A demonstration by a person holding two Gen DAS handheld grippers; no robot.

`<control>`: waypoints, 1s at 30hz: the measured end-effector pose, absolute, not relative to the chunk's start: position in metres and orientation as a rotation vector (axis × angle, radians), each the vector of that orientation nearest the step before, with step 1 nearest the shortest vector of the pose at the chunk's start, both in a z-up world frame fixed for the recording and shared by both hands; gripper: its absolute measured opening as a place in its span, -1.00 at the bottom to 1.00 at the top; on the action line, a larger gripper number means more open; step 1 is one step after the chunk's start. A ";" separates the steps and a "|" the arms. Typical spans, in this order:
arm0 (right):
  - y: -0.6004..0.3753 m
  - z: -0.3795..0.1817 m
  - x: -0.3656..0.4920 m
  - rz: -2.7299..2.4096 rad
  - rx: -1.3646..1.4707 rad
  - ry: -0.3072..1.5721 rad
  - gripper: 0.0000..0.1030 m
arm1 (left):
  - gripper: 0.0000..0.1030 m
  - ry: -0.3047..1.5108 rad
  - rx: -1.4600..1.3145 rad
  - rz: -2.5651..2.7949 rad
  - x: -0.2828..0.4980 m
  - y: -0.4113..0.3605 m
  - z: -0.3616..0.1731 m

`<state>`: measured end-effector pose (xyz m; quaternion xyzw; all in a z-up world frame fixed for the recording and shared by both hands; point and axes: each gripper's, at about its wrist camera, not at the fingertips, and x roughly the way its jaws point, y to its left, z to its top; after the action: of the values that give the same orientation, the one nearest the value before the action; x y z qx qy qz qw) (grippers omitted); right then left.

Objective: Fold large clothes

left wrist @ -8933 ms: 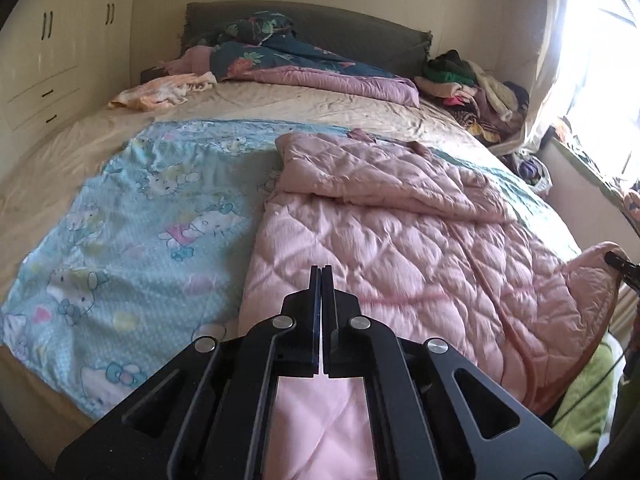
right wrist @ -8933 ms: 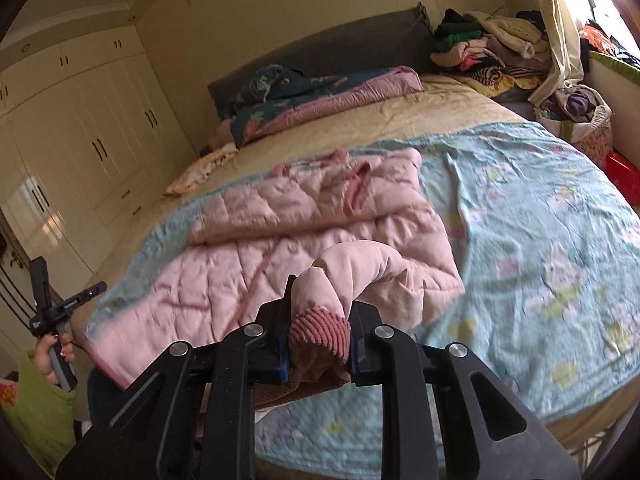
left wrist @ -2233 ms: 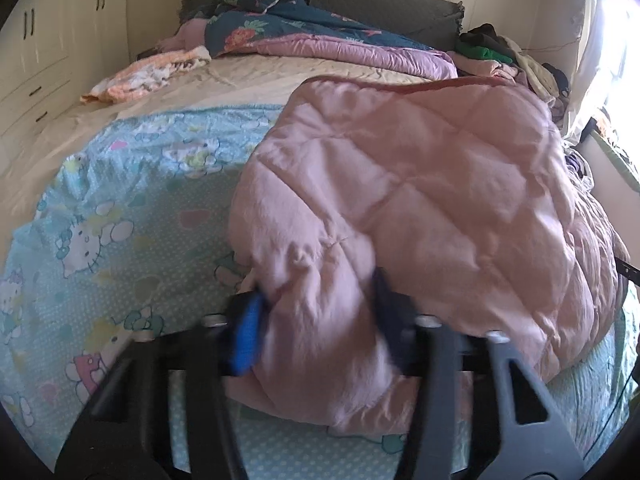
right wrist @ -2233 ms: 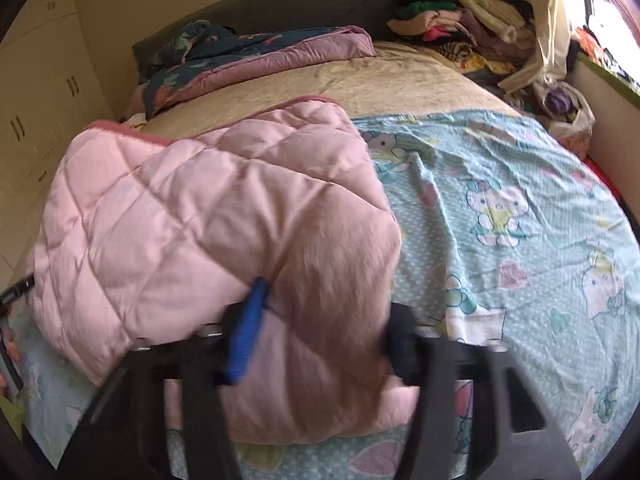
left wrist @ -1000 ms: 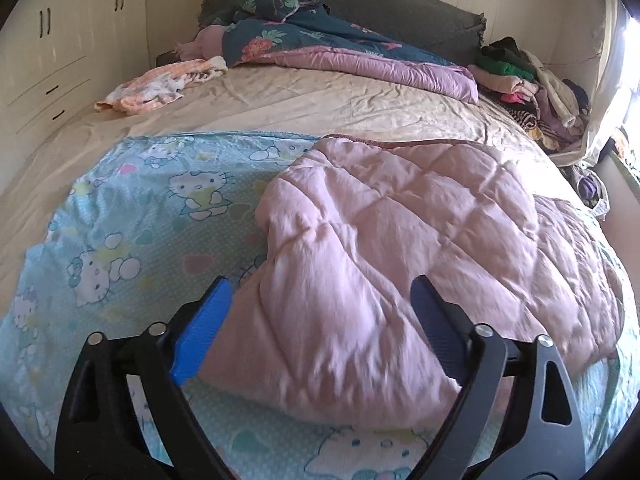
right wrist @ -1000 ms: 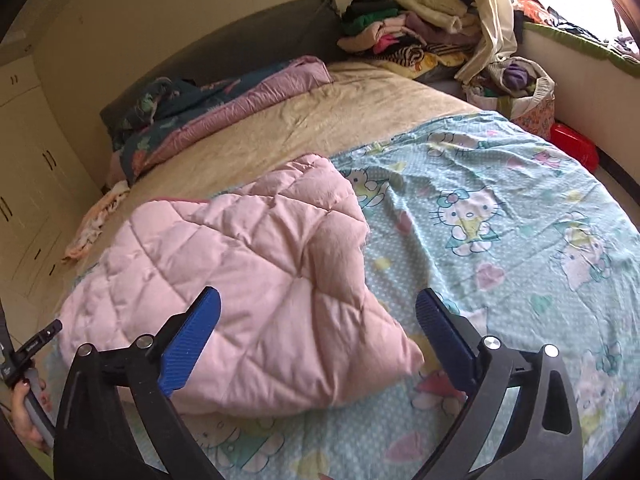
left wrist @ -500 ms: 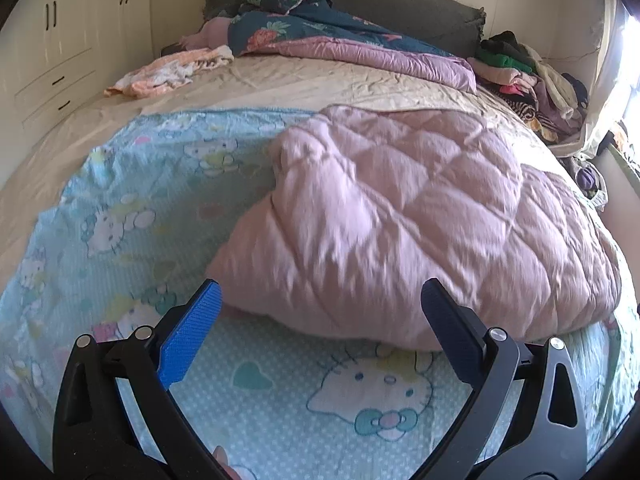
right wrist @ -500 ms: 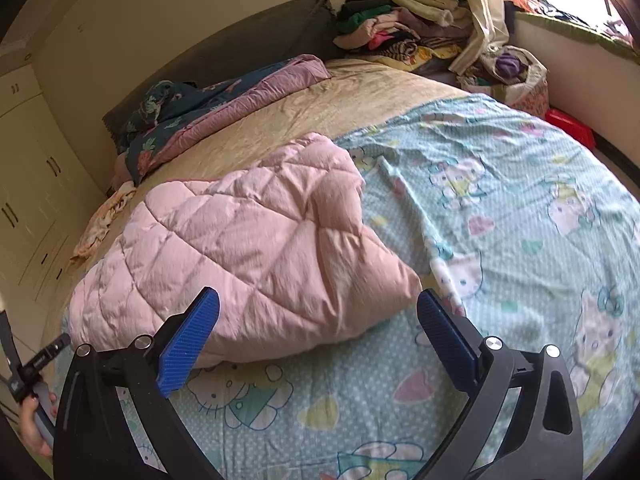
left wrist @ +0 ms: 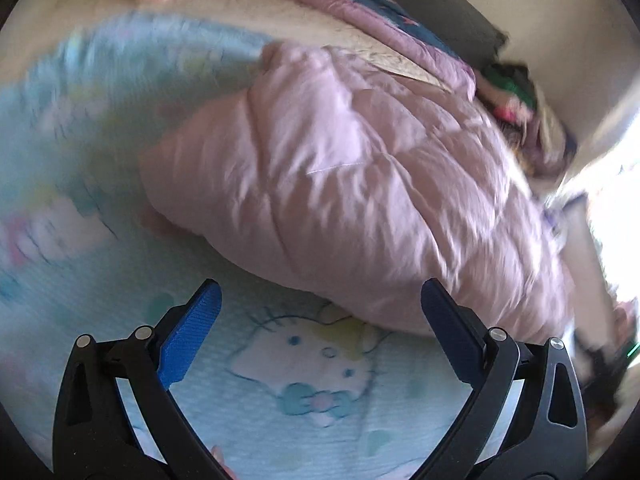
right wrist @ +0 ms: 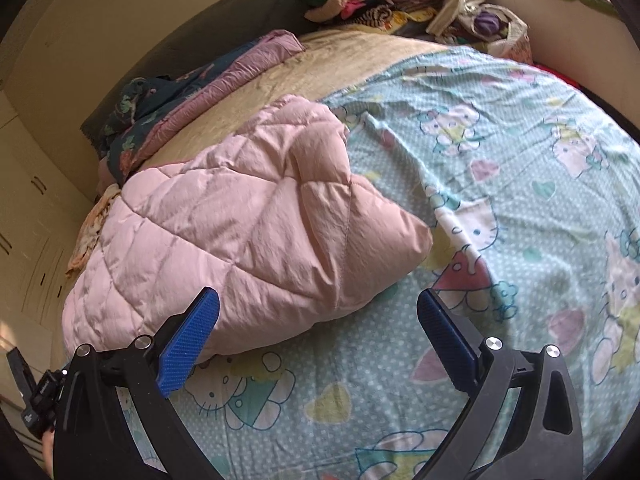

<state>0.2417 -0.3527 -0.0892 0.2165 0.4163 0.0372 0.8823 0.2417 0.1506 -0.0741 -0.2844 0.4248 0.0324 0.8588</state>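
Observation:
A pink quilted jacket (left wrist: 352, 184) lies folded into a thick bundle on the light blue cartoon-cat sheet (left wrist: 312, 380). In the right wrist view the jacket (right wrist: 248, 232) lies left of centre on the same sheet (right wrist: 520, 184). My left gripper (left wrist: 318, 300) is open and empty, just short of the jacket's near edge. My right gripper (right wrist: 318, 304) is open and empty, its left pad over the jacket's near edge. The left wrist view is motion-blurred and tilted.
A dark floral and pink duvet (right wrist: 192, 100) lies bunched at the grey headboard (right wrist: 224, 28). A pile of mixed clothes (right wrist: 368, 0) sits at the bed's far corner by the window. White wardrobes (right wrist: 24, 216) stand at the left. The other gripper (right wrist: 36, 396) shows at the bottom left.
Both grippers let go of the folded jacket and drew back, open. In the last half second the left gripper swung and tilted, blurring its view; the jacket stays on the sheet.

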 end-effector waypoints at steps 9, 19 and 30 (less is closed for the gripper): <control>-0.348 -0.111 0.268 0.073 0.556 0.917 0.92 | 0.84 0.857 -0.834 0.082 0.268 0.171 -0.092; -0.353 -0.137 0.304 0.094 0.715 0.923 0.92 | 0.84 0.829 -0.853 0.104 0.294 0.172 -0.107; -0.350 -0.135 0.312 0.206 0.680 0.859 0.28 | 0.49 0.794 -0.759 0.113 0.302 0.160 -0.095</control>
<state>0.3124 -0.3495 -0.1353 0.3226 0.4078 0.0978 0.8486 0.3022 0.1597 -0.0952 -0.3604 0.3769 0.0538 0.8516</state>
